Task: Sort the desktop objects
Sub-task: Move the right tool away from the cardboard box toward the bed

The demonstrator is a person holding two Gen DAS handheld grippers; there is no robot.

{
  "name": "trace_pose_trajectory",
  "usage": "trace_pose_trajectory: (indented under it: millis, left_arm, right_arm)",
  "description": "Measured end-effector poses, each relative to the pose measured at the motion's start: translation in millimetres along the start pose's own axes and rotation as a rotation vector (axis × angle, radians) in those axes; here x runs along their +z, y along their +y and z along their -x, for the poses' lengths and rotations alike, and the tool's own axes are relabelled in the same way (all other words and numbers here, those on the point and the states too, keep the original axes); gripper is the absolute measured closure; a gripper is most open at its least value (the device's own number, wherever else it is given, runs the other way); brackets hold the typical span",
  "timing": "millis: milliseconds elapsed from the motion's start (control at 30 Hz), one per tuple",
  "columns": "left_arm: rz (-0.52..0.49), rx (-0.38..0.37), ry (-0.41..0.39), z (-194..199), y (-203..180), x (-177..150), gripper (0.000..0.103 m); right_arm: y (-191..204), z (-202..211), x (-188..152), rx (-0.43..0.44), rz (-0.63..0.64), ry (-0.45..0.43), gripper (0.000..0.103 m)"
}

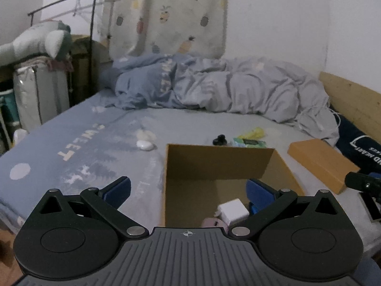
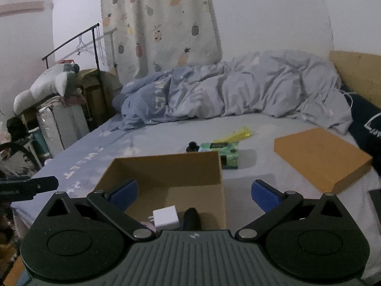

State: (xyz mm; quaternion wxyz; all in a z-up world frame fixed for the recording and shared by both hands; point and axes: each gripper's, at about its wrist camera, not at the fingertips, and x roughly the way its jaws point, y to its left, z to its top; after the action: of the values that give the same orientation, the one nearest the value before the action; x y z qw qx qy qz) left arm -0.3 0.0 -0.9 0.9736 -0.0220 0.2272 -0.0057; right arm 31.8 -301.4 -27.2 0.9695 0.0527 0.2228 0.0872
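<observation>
Box [image 1: 221, 166], open-topped and made of brown cardboard, sits at lower centre in both wrist views, resting on the blue bedsheet [image 1: 78, 143]. It already holds a white charger [image 1: 232, 211], something pink beside it, and a dark item that shows best in the right wrist view [image 2: 191, 218].

What is left to sort lies past the far wall of the box: a small black object [image 2: 193, 146], a green packet [image 2: 220, 152] and a yellow wrapper [image 2: 238, 133], bunched just beyond the far right corner. A white oval thing [image 1: 145, 145] lies apart, to the upper left of the box in the left view. The flat brown lid [image 2: 319, 157] rests at the right.

Your right gripper [image 2: 194, 193] hovers over the near edge of the box with its jaws spread wide and nothing between them; the green packet lies ahead and slightly to its right, its long side running across the frame. Your left gripper [image 1: 188, 189] is equally wide and empty, one finger over the sheet, the other over the box.

I judge the right hand nearer to the bunch, the left nearer to the white oval.
</observation>
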Motion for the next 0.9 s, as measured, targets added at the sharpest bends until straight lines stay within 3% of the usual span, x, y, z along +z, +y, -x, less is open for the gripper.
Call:
trace_pose_trajectory:
  millis: [167,433,900]
  left_arm:
    - [0.019,-0.012,0.047,-0.6,0.2,-5.4,0.0]
    - [0.003,-0.006,0.093,-6.5,4.9,-17.8,0.0]
    - [0.043,-0.006,0.152,-28.7,22.8,-35.8,0.0]
  right_arm:
    - [15.0,4.9,-8.2,-0.018,0.019,0.005,0.0]
    - [-15.9,-3.3,-7.7,0.043,-0.088,0.077,0.0]
    - [-16.4,-17.1,-22.4,0.067,-0.129,0.146,0.0]
